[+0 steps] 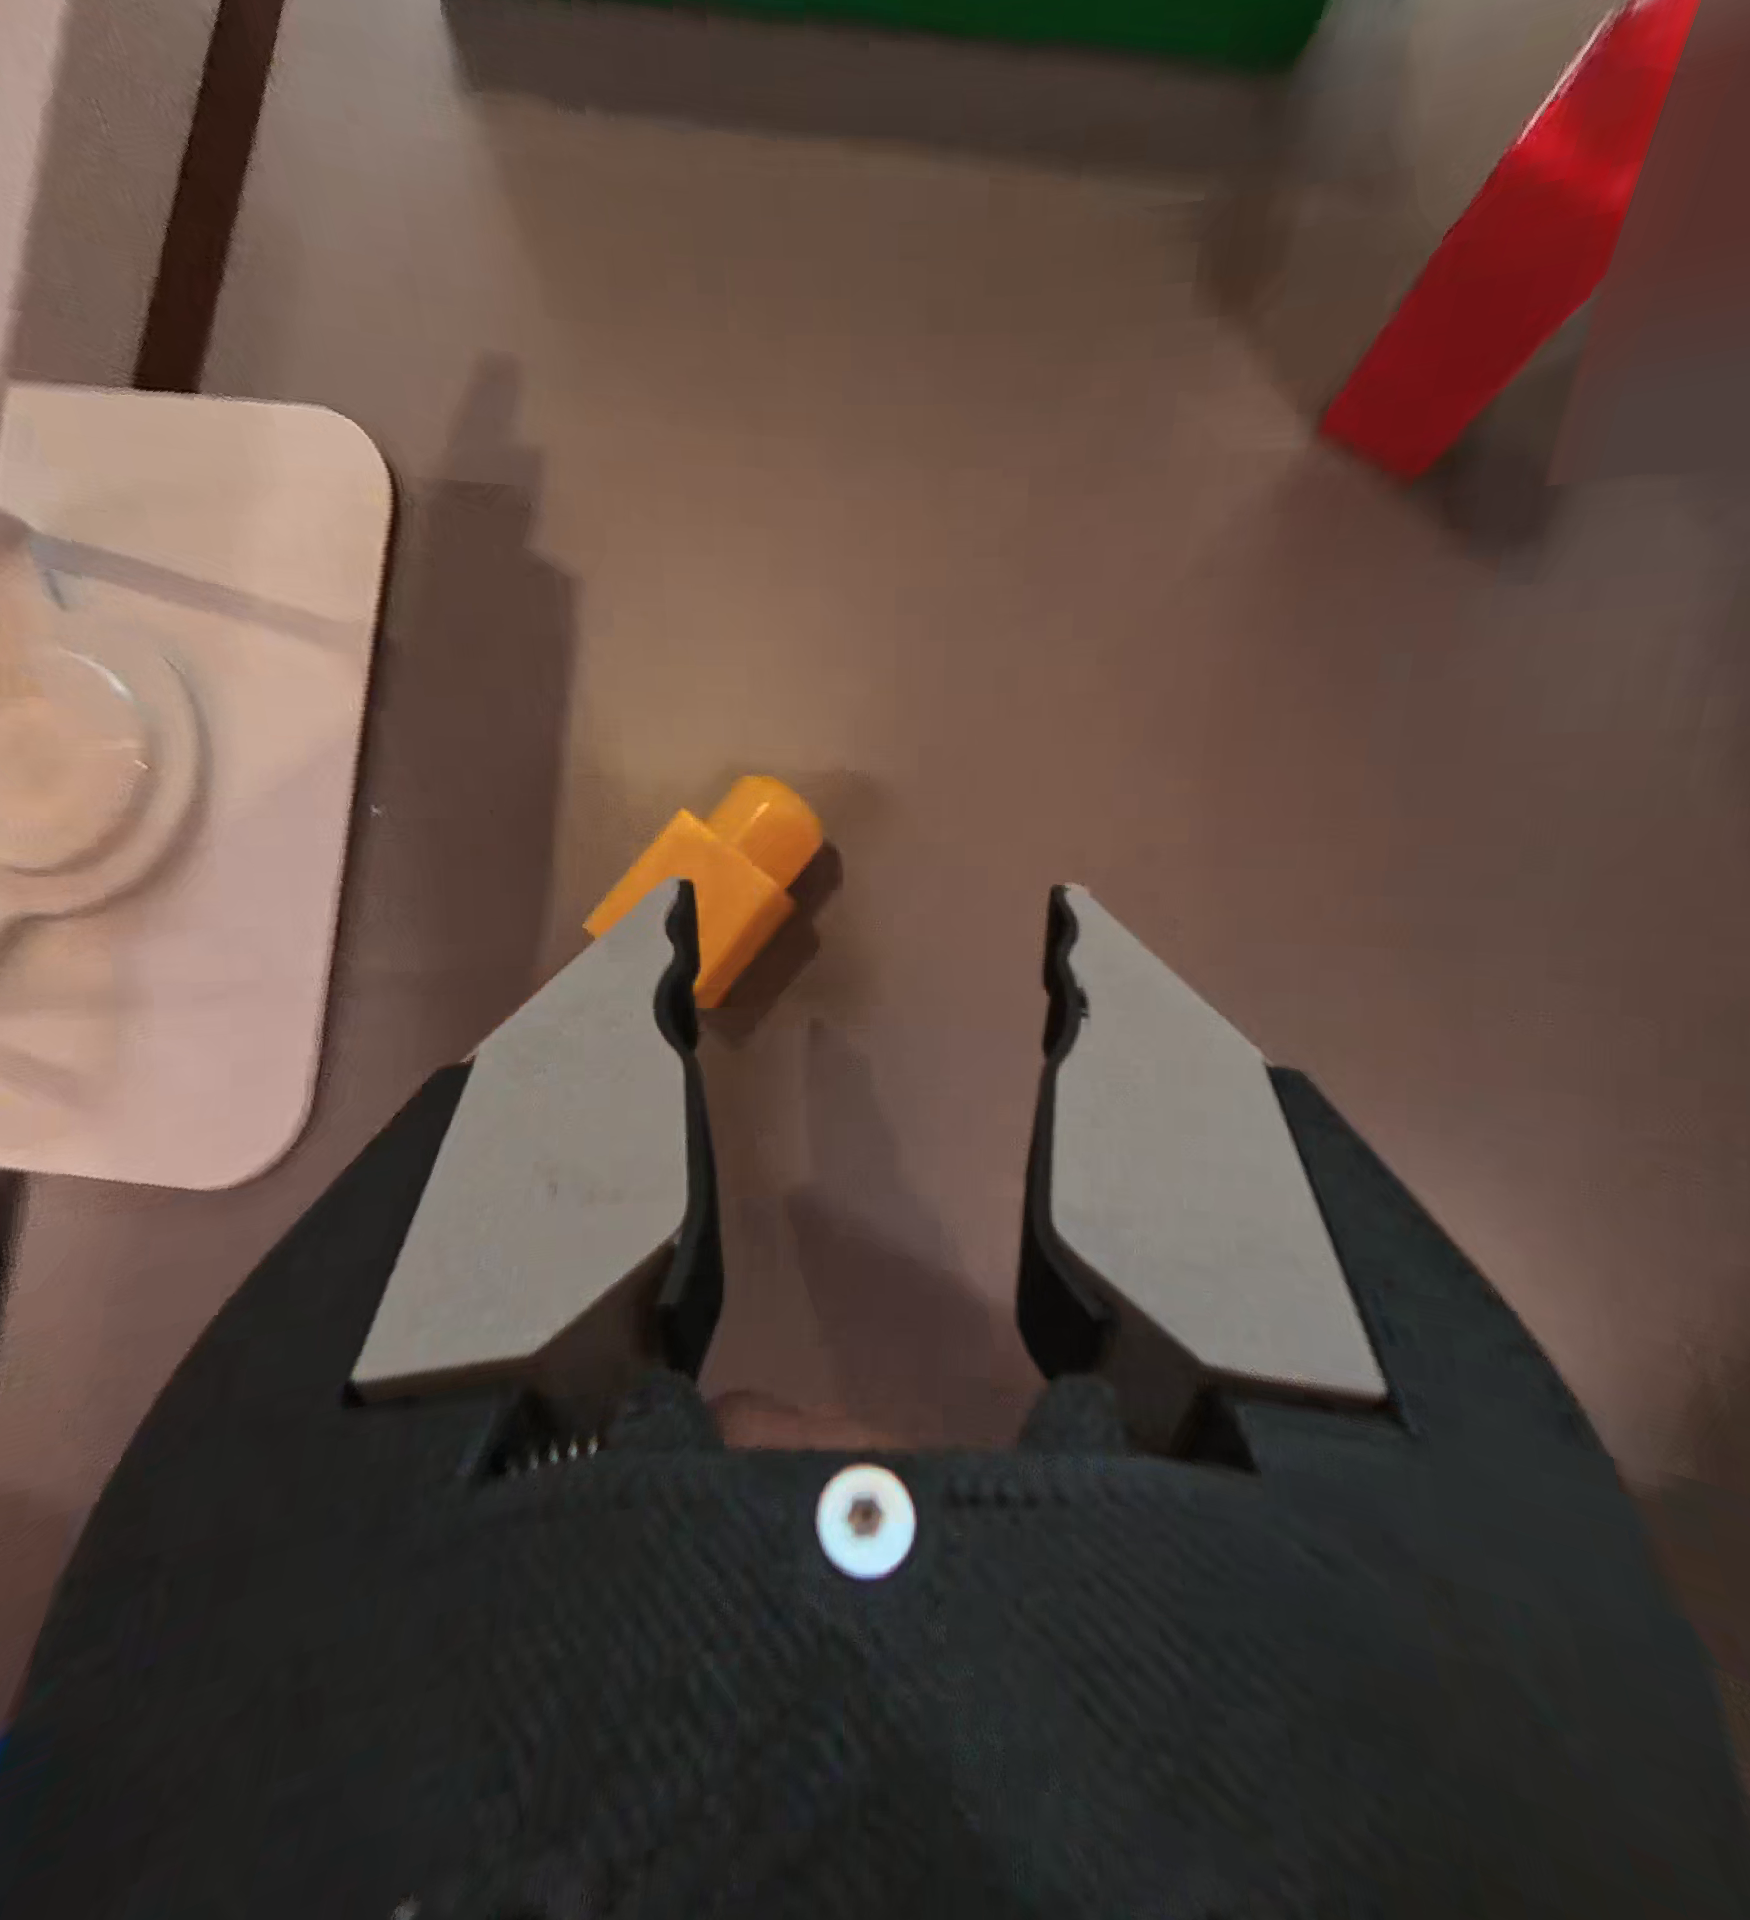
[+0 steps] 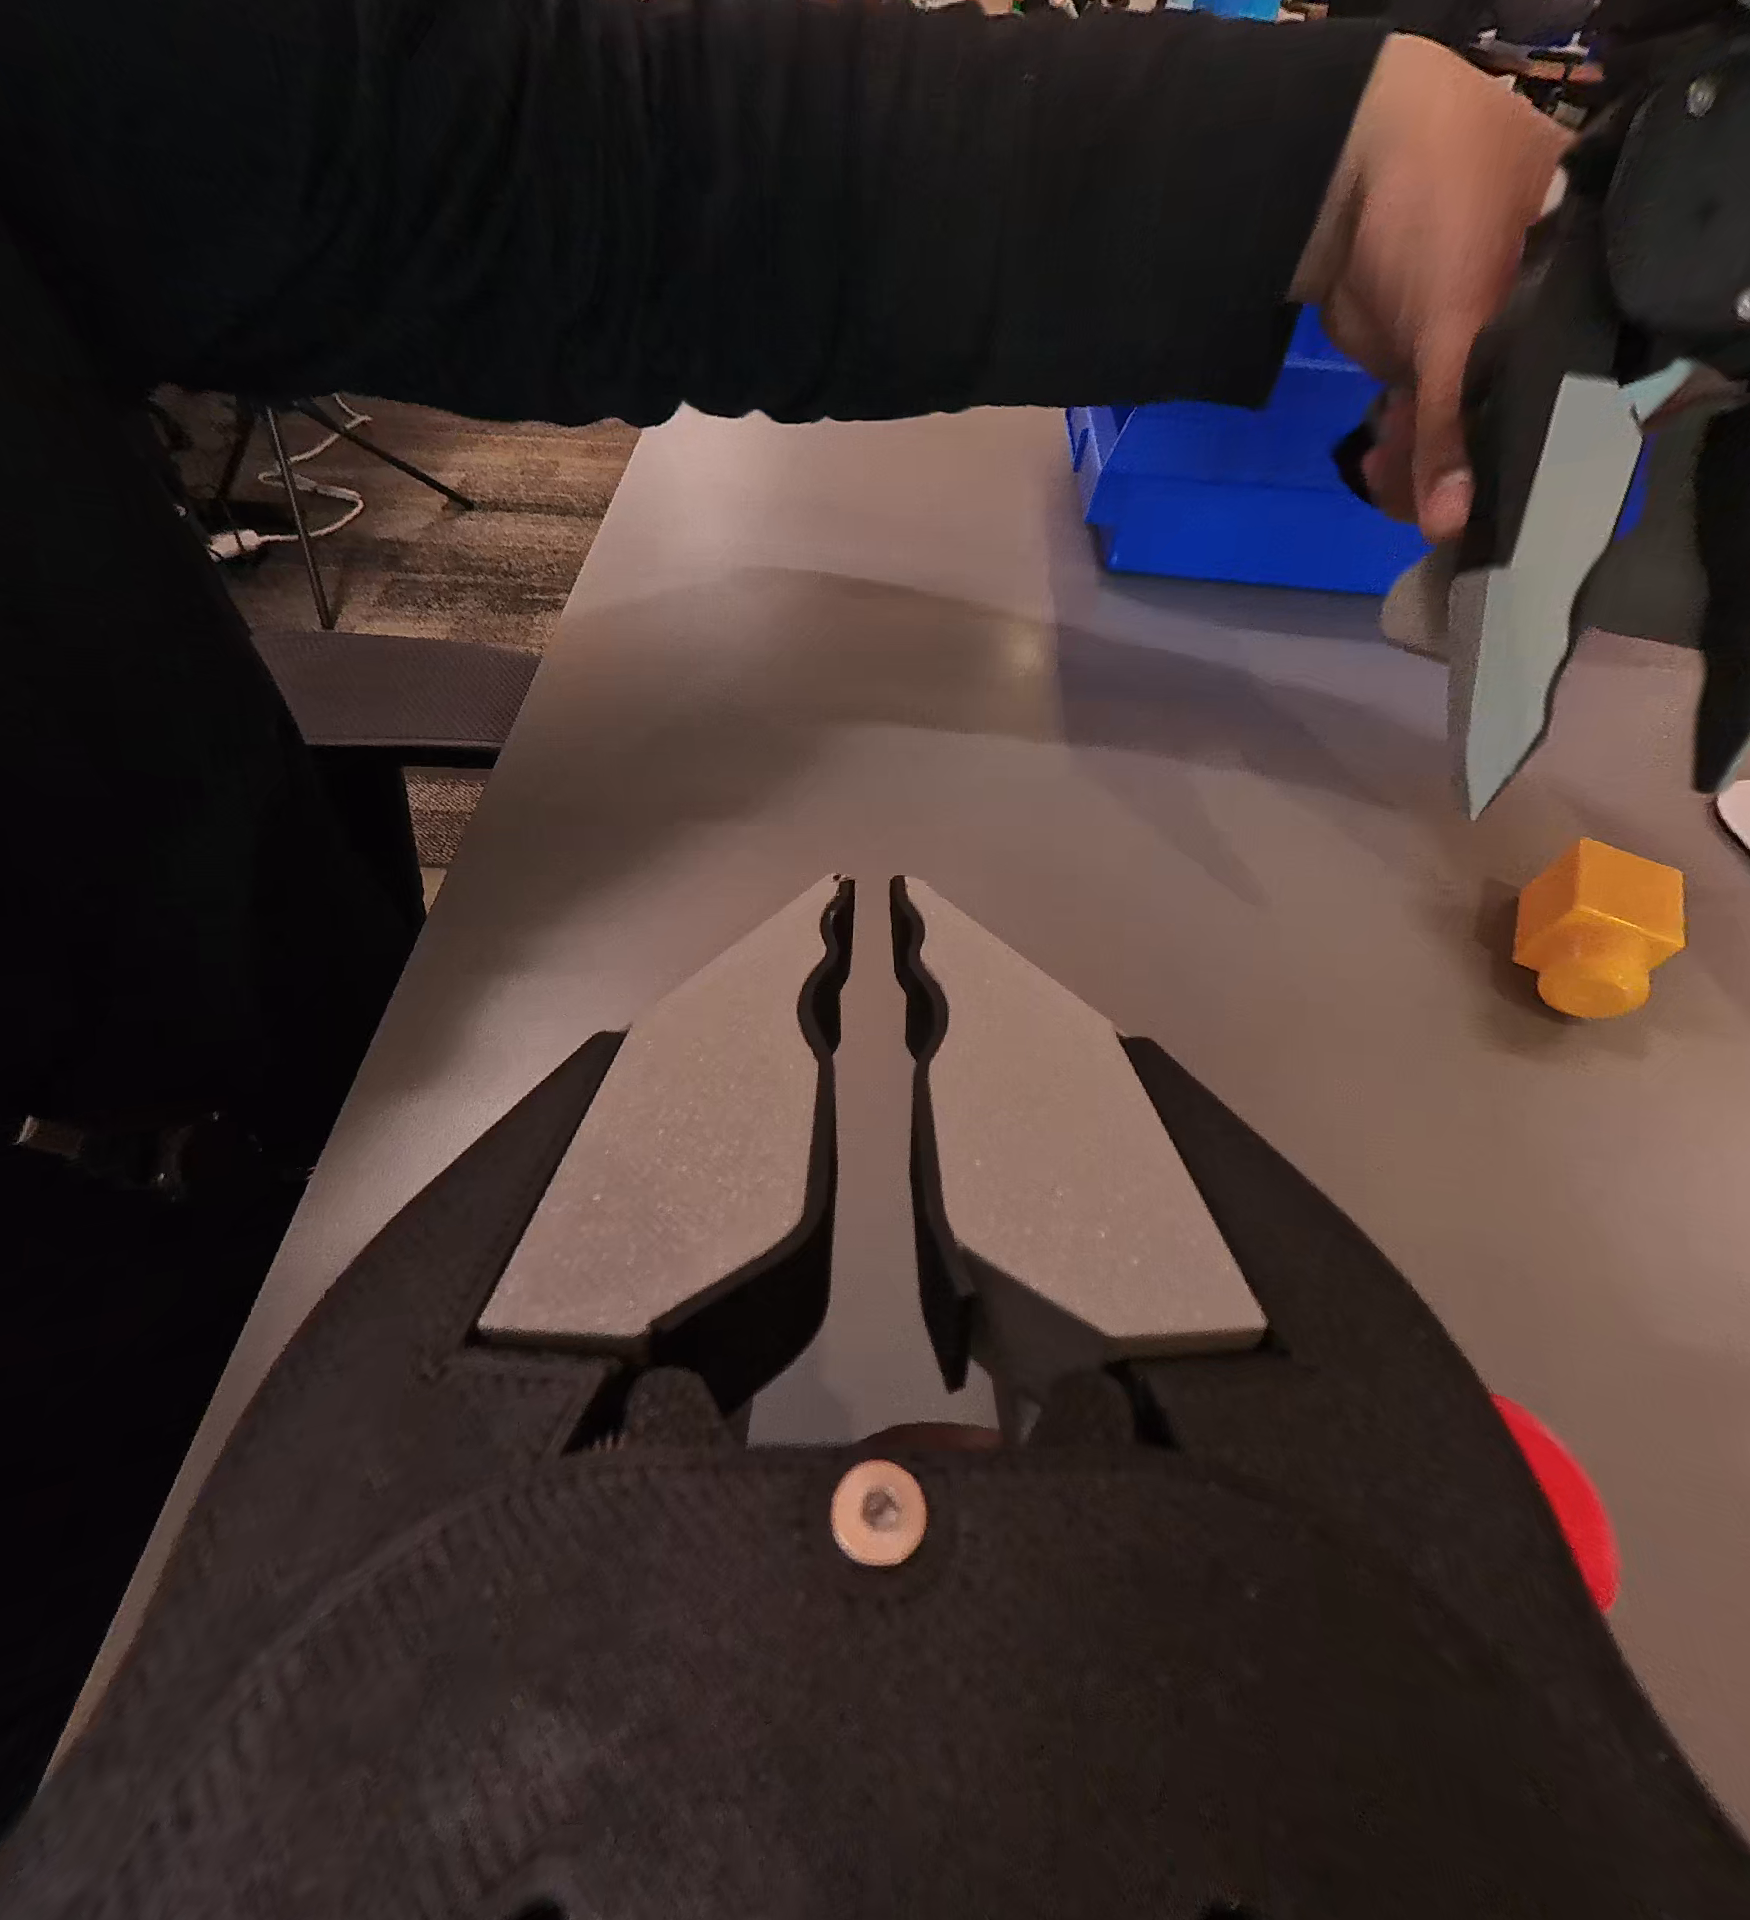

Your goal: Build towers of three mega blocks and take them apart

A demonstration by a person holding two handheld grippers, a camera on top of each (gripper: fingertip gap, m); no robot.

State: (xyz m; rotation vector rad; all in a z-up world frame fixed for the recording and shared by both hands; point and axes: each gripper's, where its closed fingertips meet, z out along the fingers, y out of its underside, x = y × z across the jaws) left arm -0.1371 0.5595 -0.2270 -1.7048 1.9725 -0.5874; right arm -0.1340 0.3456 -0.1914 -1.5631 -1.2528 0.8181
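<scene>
Grey tabletop (image 2: 850, 675) carries one orange block (image 1: 736, 894) lying on its side. Left claw (image 1: 871, 935) hovers above it, spread wide and empty; right claw (image 2: 871, 904) is nearly closed on nothing. Block looks light, rigid, slick plastic: grip the flat square sides, not the stud.

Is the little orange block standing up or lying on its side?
Lying on its side. The orange block rests on the table with its round stud pointing sideways, not up; the right wrist view shows the same.
</scene>
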